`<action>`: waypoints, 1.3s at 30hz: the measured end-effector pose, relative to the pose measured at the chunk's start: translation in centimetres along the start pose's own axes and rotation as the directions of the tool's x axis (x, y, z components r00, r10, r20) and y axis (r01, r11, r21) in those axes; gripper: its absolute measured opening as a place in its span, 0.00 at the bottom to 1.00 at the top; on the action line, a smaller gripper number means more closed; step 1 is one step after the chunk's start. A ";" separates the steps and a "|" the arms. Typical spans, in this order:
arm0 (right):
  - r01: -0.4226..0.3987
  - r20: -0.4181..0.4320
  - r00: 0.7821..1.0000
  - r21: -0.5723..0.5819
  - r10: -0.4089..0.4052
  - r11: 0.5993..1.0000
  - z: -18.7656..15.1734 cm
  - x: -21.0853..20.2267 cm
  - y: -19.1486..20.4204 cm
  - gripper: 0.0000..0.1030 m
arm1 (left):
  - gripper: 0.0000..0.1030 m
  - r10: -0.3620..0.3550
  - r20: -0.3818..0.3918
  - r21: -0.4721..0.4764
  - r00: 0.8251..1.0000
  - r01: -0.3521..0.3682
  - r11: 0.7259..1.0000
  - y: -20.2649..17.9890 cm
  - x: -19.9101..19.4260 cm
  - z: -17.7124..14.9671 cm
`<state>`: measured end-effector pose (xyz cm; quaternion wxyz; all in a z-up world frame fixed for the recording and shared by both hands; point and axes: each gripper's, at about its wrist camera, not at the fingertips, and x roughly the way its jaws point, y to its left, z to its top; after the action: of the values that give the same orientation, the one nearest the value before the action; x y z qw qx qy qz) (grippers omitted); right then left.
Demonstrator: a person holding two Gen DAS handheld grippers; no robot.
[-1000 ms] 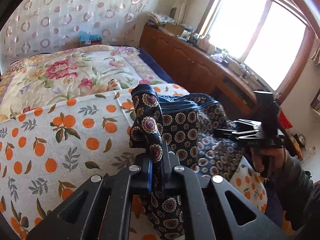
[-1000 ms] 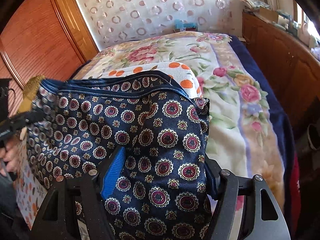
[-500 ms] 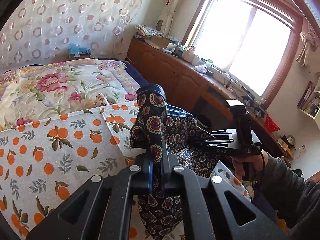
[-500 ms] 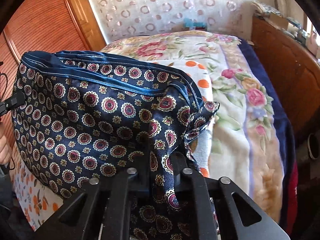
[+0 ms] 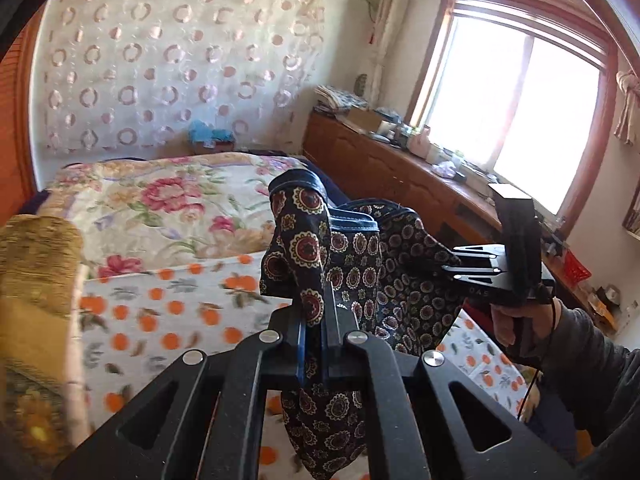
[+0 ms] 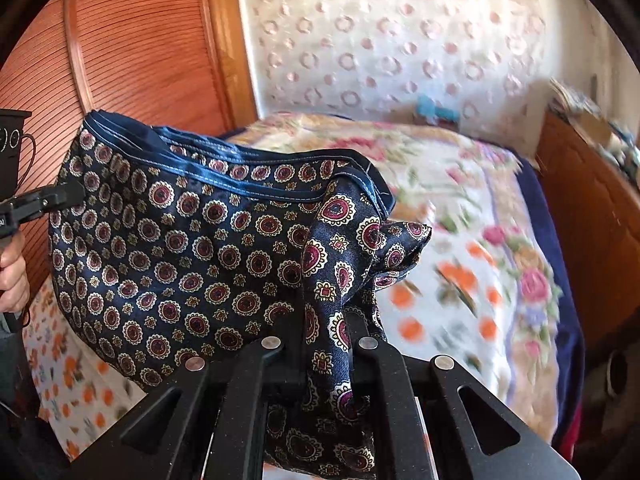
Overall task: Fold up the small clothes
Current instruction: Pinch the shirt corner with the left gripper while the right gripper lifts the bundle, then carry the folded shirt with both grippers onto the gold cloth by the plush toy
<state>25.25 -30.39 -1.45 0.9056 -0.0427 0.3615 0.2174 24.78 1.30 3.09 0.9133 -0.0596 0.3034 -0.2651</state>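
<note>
Now lifted clear of the bed [image 5: 168,320], the shorts [image 6: 192,240] hang stretched between left tool [image 5: 314,344] and right tool [image 6: 326,344], each pinching a waistband corner, ready for folding.

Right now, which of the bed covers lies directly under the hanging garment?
The orange-print cover, white with oranges and leaves, lies beneath the navy medallion garment. The rose-floral cover lies farther back, toward the wall.
</note>
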 end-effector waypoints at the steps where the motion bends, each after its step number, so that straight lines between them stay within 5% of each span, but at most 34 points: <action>1: -0.010 0.009 1.000 -0.015 0.010 1.000 0.7 0.4 0.8 0.07 | 0.06 0.017 0.009 -0.005 1.000 -0.017 1.000 0.8 -0.8 -0.1; 9: -0.091 0.059 0.993 -0.174 0.102 0.981 6.8 4.2 8.6 0.07 | 0.06 0.154 0.096 -0.081 0.983 -0.146 0.986 7.5 -7.9 -0.7; 17: -0.150 0.086 0.978 -0.348 0.191 0.925 14.8 10.8 15.4 0.07 | 0.06 0.315 0.157 -0.213 0.936 -0.279 0.936 13.9 -13.5 -3.1; 23: -0.189 0.051 0.969 -0.478 0.242 0.858 19.4 18.6 21.9 0.08 | 0.06 0.416 0.125 -0.333 0.901 -0.357 0.873 18.0 -14.7 -6.9; 28: -0.183 0.011 0.974 -0.552 0.227 0.813 20.8 25.7 26.5 0.09 | 0.06 0.450 0.046 -0.391 0.892 -0.398 0.830 19.6 -13.7 -10.0; 31: -0.181 -0.014 0.979 -0.519 0.204 0.835 21.1 29.7 27.4 0.22 | 0.06 0.466 0.010 -0.386 0.885 -0.426 0.818 19.7 -13.1 -11.2; 32: -0.143 0.000 0.986 -0.503 0.165 0.852 21.1 30.7 27.4 0.36 | 0.06 0.487 0.003 -0.380 0.873 -0.449 0.809 19.6 -12.9 -11.5; 34: -0.042 0.060 0.995 -0.479 0.080 0.877 21.4 31.8 28.0 0.45 | 0.06 0.502 0.001 -0.378 0.865 -0.465 0.801 19.6 -12.9 -11.7; 36: 0.004 0.120 0.991 -0.440 0.054 0.898 21.5 31.7 27.4 0.45 | 0.07 0.509 -0.001 -0.380 0.861 -0.471 0.796 19.3 -13.1 -12.2; 39: -0.001 0.176 0.981 -0.390 0.076 0.921 21.2 30.4 26.2 0.47 | 0.24 0.546 -0.017 -0.364 0.838 -0.514 0.777 19.1 -13.8 -12.2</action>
<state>47.19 9.30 -4.26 0.9048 -0.1932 0.2251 0.3056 16.83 25.39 -4.68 0.9373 -0.1470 0.3094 0.0646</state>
